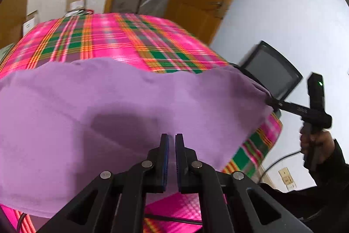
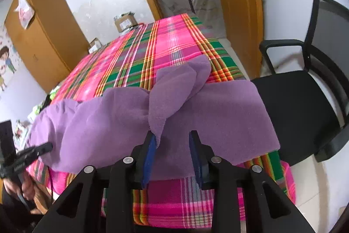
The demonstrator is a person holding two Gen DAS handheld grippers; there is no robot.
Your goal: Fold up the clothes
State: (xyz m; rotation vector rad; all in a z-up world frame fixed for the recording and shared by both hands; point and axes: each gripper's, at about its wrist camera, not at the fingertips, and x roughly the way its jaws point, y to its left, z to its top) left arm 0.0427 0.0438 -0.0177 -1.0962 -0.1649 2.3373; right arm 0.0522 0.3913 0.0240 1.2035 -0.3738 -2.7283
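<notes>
A purple garment [image 1: 104, 119] lies along the near edge of the table, over a pink, green and orange plaid cloth [image 1: 122, 38]. My left gripper [image 1: 171, 137] is shut on the garment's near hem. My right gripper [image 2: 172, 134] is open over the garment [image 2: 218, 115]; a twisted fold [image 2: 174, 91] hangs down against its left finger. In the left wrist view the right gripper [image 1: 270, 100] touches the garment's right corner. In the right wrist view the left gripper [image 2: 47, 147] pinches the garment's left end.
A black office chair [image 2: 305, 102] stands to the right of the table. Cardboard boxes [image 2: 125, 22] sit at the far end. An orange wardrobe [image 2: 41, 36] and a wooden door [image 2: 237, 3] stand behind. A cable [image 2: 51, 180] hangs by the table's left corner.
</notes>
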